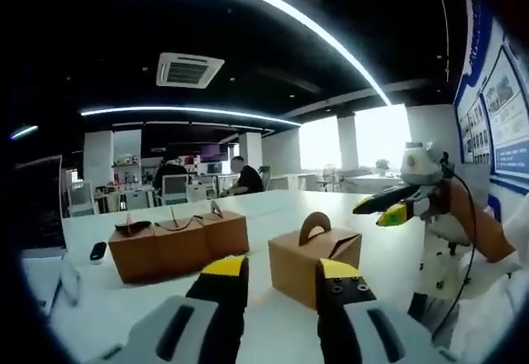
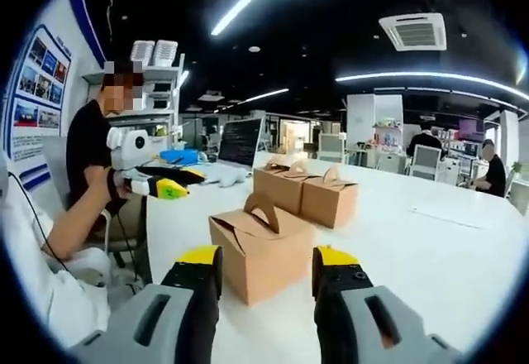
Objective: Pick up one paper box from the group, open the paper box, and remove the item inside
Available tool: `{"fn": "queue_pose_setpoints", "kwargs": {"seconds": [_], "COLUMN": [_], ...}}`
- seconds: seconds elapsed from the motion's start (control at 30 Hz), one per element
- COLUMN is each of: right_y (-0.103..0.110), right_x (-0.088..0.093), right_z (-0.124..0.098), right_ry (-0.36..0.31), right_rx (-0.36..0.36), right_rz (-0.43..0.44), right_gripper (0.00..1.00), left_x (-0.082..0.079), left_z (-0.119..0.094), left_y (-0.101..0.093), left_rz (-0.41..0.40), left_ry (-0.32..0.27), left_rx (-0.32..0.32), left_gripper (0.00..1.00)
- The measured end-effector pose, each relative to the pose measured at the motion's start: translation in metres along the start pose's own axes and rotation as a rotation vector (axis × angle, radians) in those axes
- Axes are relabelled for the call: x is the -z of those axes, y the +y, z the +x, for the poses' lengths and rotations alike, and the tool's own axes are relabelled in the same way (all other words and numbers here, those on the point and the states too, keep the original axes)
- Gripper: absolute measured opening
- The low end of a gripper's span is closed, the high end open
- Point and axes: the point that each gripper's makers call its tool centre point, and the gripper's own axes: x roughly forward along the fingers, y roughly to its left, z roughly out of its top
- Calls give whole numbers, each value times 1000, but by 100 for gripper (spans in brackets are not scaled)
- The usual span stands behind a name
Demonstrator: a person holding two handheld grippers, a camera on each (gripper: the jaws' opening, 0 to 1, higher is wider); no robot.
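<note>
Left claw (image 1: 281,273) and right claw (image 2: 261,266) gape, seemingly empty.

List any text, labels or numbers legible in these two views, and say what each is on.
None can be read.
Wall posters: blue panels with photos and print, too small and blurred.
Same posters in the right gripper view: blurred too.
Laptop screen: lines of text, illegible.
Paper boxes, the lone box and the group: plain brown, no print visible.
</note>
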Motion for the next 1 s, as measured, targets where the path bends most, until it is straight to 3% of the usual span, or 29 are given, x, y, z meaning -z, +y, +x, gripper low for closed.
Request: {"fn": "queue_pose_setpoints", "kwargs": {"seconds": [0.6,1.0], "right_y": [-16,-31], "right_x": [-25,-24], "right_z": [-24,-22], "right_ry": [-68,-66], "right_rx": [59,63], "right_rz": [0,1], "right_gripper": [44,44], "left_x": [-18,-20], "left_z": [-21,-22], "left_y": [13,12], "left_rz": [-6,-23], "left_ry": [-45,-51], "left_rx": [-56,-64], "left_gripper": [34,34]}}
